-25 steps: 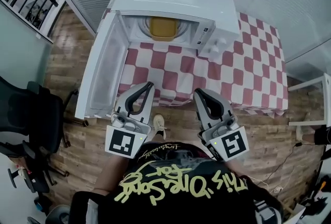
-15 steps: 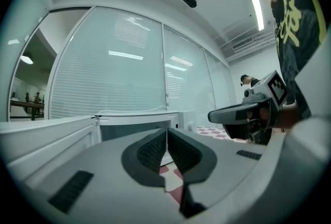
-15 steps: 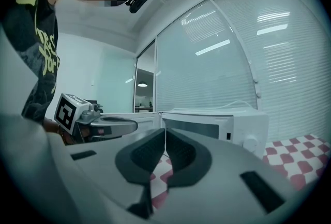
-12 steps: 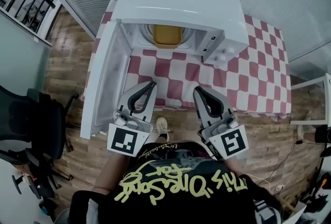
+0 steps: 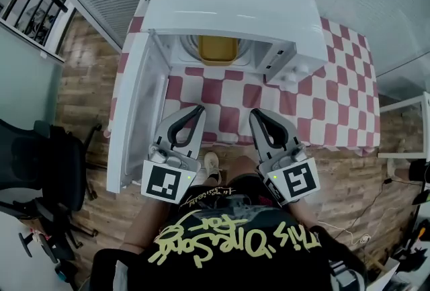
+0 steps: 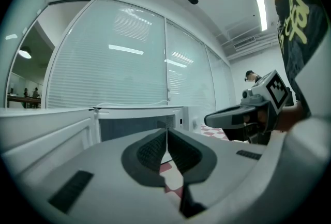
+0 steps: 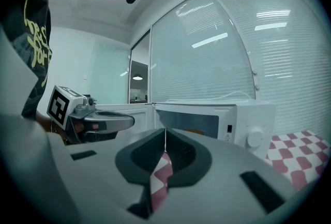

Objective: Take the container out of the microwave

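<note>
- Head view: we are only starting. The microwave (image 5: 232,11) is standing open along the table's (image 5: 336,105) far edge, toward its left corner, with its door (image 5: 131,121) swinging out past the left edge. The yellow container (image 5: 217,49) is sitting inside, untouched. Reaching in, gripping and lifting out are all left, we judge. We are holding the left gripper (image 5: 199,109) and right gripper (image 5: 253,112) side by side over the near edge, both aimed at the microwave.
- Left gripper view: we are holding it roughly level, jaws clenched together on nothing.
- Right gripper view: we are tipping it slightly downward, jaws likewise pressed together and empty; we are judging they need opening before any grasp.
</note>
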Tool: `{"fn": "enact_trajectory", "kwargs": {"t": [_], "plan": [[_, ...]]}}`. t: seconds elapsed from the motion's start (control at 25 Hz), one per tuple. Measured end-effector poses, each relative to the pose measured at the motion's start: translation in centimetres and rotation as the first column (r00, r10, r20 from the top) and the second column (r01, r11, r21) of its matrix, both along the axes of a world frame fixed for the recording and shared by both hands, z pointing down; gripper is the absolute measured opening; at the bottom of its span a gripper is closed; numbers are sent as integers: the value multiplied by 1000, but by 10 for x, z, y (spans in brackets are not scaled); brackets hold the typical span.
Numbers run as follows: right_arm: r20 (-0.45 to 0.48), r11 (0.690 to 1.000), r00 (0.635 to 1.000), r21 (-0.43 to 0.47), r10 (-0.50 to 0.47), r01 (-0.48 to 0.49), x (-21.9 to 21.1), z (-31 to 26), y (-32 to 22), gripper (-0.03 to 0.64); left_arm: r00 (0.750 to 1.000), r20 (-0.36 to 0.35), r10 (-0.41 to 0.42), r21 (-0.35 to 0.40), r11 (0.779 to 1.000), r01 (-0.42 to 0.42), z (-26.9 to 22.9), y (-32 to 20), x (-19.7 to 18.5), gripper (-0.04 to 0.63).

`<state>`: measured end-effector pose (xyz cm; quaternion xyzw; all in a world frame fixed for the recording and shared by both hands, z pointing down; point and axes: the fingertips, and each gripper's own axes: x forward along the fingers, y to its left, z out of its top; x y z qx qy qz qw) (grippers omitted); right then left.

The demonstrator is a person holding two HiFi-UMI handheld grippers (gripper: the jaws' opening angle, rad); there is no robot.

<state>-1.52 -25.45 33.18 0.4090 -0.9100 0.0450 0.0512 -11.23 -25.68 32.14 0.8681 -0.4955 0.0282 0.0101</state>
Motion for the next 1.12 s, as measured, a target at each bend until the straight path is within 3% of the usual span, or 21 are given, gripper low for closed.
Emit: {"fn": "enact_trajectory", "kwargs": {"t": [0.2,0.6,0.8,1.12], "plan": [[17,1000,1000,6,-14,14,-3,2,-11,11,1000,21,-18,-18,1000,18,8,-7,0,12],[-65,998,997,-32,-47,45,1,18,-32,11,995,83,-53,-72,996,59,23,-22,2,12],[-151,990,987,-133,-58,38,3,48,-43,11,992,103,-71,-158,984,86,46,-36,-4,12],[-191,994,981,-108,-42,21,-6,71,-75,12,983,166,-82,-237,964,120,81,-61,-12,14]]}}
